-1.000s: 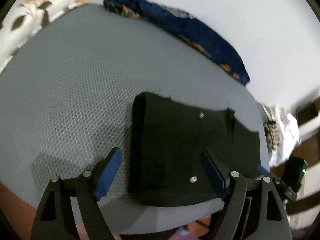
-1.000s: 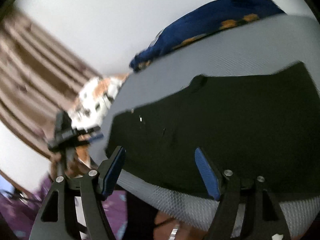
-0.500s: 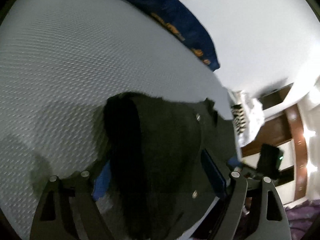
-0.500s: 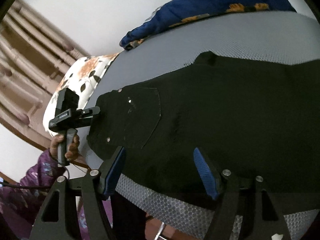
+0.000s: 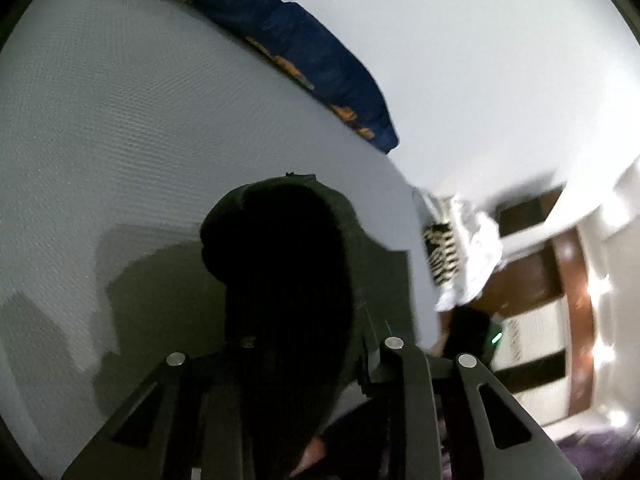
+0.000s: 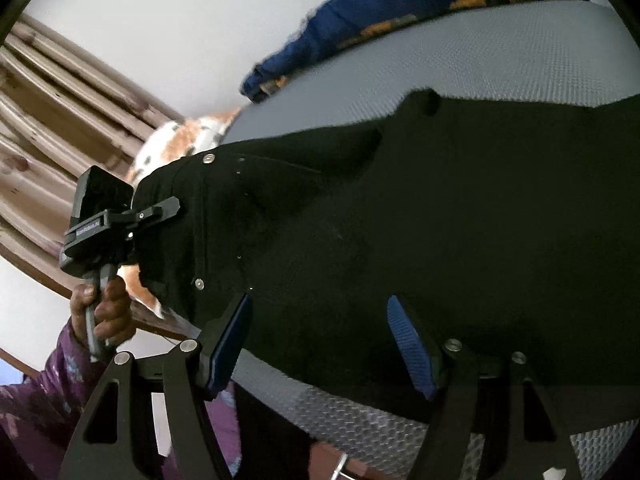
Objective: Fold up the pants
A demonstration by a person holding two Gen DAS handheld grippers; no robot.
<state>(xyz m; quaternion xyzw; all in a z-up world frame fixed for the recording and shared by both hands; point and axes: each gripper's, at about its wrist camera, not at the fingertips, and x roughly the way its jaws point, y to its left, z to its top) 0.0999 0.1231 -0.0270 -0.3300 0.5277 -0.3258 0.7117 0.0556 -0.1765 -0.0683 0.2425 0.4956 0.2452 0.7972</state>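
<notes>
Black pants (image 6: 420, 216) lie spread on the grey bed (image 6: 500, 60). In the right wrist view my left gripper (image 6: 168, 208) is closed on the waistband end at the left, and that end is lifted off the bed. In the left wrist view a bunch of black pants (image 5: 288, 280) fills the space between the fingers and hides the pads. My right gripper (image 6: 320, 340) is open, its blue pads hovering over the near edge of the pants without holding them.
A dark blue patterned blanket (image 5: 288, 36) lies along the far edge of the bed by the white wall. A floral pillow (image 6: 188, 136) sits at the bed's left end. A wooden wardrobe (image 5: 568, 280) and white cloth (image 5: 472, 248) stand beyond the bed's right edge.
My left gripper moved onto the waistband end, closed on it and lifted it. My right gripper stayed open and came closer over the near edge.
</notes>
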